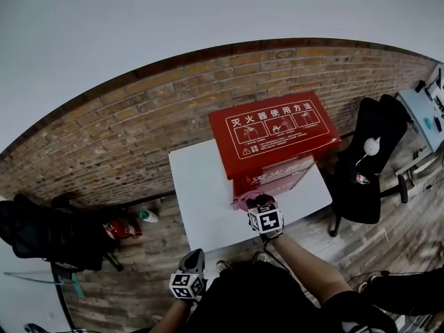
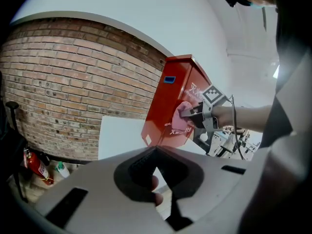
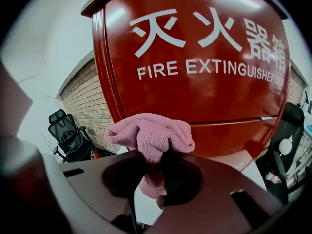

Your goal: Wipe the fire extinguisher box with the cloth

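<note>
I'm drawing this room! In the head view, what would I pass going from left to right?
Chair → floor extinguisher → bottle → red box → second chair

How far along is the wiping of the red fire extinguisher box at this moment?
Done: the right gripper is shut on the pink cloth. In hand: the cloth sits at the lower front face of the fire extinguisher box, seemingly touching it. Remaining: the pictures show no trace of which faces were wiped, so top and sides may remain. The left gripper hangs shut and empty.
</note>
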{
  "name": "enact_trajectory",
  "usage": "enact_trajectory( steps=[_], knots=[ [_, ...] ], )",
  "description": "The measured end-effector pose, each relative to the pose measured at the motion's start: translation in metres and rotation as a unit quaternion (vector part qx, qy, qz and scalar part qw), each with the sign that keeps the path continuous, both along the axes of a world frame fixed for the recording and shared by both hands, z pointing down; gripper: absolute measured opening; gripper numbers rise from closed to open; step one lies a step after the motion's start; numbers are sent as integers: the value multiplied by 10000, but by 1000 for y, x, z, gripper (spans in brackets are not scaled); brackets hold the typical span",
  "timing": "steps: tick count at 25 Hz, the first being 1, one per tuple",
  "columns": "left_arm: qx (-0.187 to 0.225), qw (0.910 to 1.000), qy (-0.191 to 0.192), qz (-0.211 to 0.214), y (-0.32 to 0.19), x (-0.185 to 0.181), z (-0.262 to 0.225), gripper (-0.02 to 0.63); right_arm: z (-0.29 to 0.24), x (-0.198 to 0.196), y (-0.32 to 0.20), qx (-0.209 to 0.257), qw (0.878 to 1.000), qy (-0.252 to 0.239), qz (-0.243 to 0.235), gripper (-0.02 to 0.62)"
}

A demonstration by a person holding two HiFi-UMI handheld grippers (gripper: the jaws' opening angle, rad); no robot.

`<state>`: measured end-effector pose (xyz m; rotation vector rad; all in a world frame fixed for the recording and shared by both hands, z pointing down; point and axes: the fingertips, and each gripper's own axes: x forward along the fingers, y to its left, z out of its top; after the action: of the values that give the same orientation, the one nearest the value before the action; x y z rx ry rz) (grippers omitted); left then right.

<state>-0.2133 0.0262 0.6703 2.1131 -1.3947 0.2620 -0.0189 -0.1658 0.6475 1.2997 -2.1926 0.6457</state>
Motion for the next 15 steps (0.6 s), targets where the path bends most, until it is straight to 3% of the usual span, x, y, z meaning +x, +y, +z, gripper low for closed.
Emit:
enact_trajectory(
  steps=[9, 15],
  knots=[
    [72, 10000, 8, -13, -1, 8, 0, 17, -30, -2, 2, 219, 9997, -93, -75, 95],
    [76, 10000, 13, -20, -2, 14, 1, 17, -64, 0, 1, 674, 9975, 92, -195, 95]
  ],
)
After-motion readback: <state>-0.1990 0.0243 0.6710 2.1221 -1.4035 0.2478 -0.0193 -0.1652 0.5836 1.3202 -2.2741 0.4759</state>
